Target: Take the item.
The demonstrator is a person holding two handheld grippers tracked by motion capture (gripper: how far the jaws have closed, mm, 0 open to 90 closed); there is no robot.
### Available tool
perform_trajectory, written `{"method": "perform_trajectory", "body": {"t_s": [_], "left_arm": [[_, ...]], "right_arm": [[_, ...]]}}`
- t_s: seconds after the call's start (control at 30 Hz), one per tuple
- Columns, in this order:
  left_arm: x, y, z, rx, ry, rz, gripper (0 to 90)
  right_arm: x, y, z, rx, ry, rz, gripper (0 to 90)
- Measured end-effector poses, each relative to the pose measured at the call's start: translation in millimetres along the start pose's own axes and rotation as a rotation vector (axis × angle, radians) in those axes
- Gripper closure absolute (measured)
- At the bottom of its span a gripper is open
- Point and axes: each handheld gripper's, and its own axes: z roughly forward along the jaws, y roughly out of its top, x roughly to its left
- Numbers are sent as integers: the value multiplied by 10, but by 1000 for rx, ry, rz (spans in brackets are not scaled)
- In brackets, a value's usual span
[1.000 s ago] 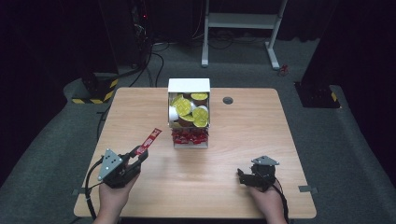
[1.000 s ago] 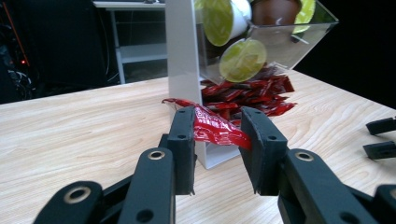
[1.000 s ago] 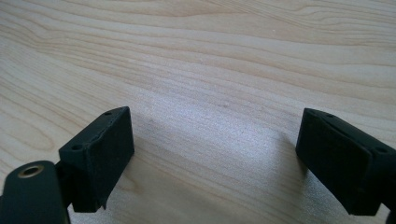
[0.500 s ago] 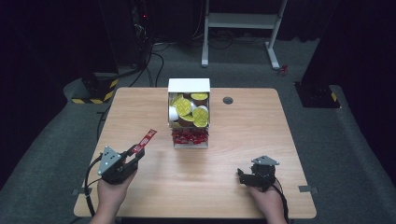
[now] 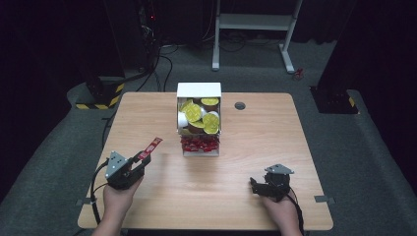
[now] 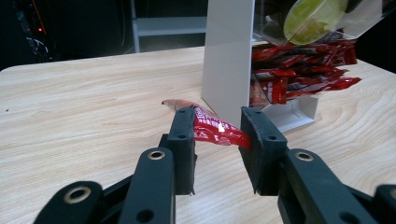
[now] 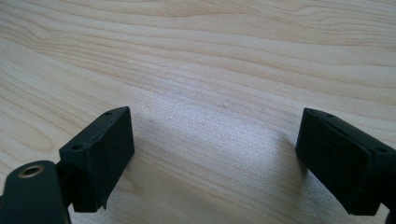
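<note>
- Red sachet (image 6: 215, 131): clamped at one end between the left gripper (image 5: 132, 167) jaws, its free end raised clear of the table (image 5: 295, 142), near the white dispenser box (image 5: 199, 90) stocked with matching sachets (image 5: 199, 143).
- Right gripper (image 7: 212, 154): jaws spread wide, empty, parked low over bare wood, apparently idle.

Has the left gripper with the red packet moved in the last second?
Yes. The left gripper, holding the red packet, has drawn back toward the person's edge of the table, away from the white dispenser box, which has stayed put.
</note>
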Motion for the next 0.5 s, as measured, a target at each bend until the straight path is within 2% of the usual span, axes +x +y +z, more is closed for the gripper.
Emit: {"method": "perform_trajectory", "body": {"t_s": [0.5], "left_arm": [[73,76,255,28,16,1,667]], "right_arm": [[0,0,0,0,0,0,111]]}}
